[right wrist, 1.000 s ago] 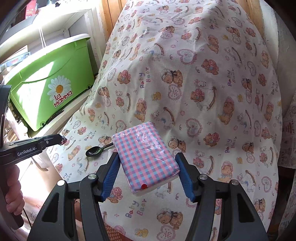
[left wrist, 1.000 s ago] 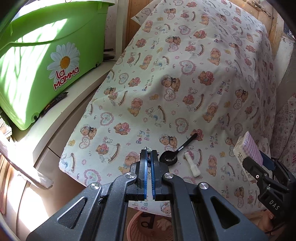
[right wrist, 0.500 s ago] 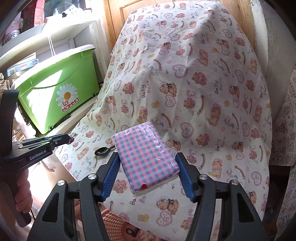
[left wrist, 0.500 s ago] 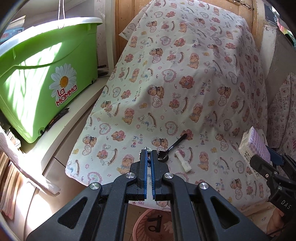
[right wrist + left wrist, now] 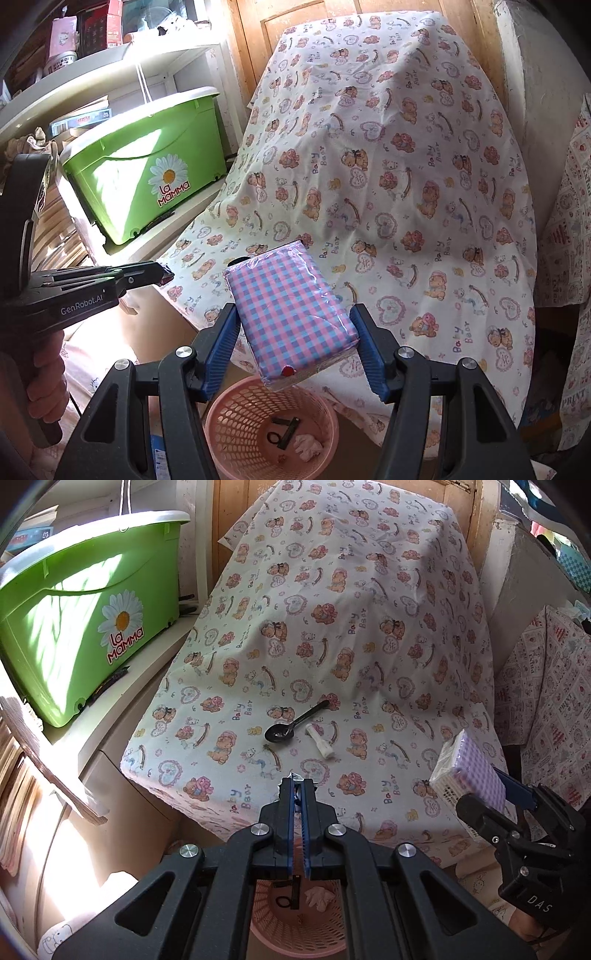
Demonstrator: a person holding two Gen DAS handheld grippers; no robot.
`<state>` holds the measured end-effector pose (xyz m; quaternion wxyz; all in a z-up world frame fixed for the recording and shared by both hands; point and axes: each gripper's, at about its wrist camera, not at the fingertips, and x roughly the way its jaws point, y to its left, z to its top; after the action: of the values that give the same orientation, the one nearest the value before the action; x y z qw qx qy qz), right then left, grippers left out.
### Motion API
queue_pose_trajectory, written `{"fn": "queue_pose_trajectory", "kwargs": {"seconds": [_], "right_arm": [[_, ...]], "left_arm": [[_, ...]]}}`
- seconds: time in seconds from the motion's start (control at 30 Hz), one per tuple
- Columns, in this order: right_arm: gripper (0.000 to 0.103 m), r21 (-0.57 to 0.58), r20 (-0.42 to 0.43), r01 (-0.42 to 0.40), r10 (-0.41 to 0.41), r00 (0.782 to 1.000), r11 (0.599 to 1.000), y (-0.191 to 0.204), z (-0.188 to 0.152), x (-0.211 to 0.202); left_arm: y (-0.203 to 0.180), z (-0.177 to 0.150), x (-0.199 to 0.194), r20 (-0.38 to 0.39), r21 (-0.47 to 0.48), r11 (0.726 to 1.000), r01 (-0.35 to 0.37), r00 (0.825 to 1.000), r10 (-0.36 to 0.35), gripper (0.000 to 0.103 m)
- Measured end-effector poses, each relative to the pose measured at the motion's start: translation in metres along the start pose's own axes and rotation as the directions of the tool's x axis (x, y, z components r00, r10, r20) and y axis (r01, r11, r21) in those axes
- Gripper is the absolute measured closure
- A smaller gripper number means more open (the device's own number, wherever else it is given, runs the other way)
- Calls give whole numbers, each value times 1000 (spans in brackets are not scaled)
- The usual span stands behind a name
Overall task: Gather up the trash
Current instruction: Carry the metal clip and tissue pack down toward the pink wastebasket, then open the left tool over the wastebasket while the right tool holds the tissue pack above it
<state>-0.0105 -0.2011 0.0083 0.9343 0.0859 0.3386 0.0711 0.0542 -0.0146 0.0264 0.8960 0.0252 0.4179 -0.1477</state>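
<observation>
My right gripper (image 5: 293, 345) pinches a pink-and-blue checked packet (image 5: 291, 314) across its width, the blue pads flat against its two sides, low in the middle of the right wrist view. Just below the packet stands a pink mesh basket (image 5: 236, 410) with a few scraps inside. My left gripper (image 5: 297, 794) has its jaws pressed together, with a tiny sliver of something at the tips that I cannot make out. Above it in the left wrist frame, on the bear-print cloth (image 5: 332, 627), lie a black spoon (image 5: 291, 727) and, just to its right, a small white tube (image 5: 320, 741). A green bin (image 5: 81, 627) sits at the upper left.
</observation>
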Motion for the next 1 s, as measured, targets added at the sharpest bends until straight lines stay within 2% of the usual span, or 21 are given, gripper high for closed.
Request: {"fn": "queue_pose_trajectory", "kwargs": {"seconds": [0.1,0.2,0.4,0.5,0.57,0.63,0.8,0.9,1.0], "right_arm": [[40,-6,-11,-16,16,1000,1000,6,-8,-5],[40,-7,-31,-28,27,999,1000,10,-17,-6],[40,-38,-90,-37,33,995,999,22,-31,2],[40,-56,-122,-44,37,992,997,27,-36,8],[40,-64,-150,-49,39,988,997,30,-39,14],[40,-74,-176,-52,39,984,996,33,-44,20],[40,-84,-240,-53,31,970,995,38,-54,32],[40,-91,-260,-36,11,966,995,41,-61,37],[40,-106,-316,-36,1,949,994,45,-70,48]], "left_arm": [[0,-9,-1,-8,-9,1000,15,1000,-15,101],[-1,-15,4,-7,11,1000,-9,1000,10,101],[-1,-25,19,-55,17,1000,3,998,-2,101],[-2,-29,31,-107,41,999,-36,993,40,100],[1,-34,40,-143,26,999,-24,989,28,100],[4,-38,48,-191,4,1000,12,982,-11,100],[4,-46,63,-272,-5,1000,31,962,-31,100],[3,-55,78,-340,-4,999,34,940,-34,100],[1,-62,89,-387,-7,999,48,921,-47,100]]}}
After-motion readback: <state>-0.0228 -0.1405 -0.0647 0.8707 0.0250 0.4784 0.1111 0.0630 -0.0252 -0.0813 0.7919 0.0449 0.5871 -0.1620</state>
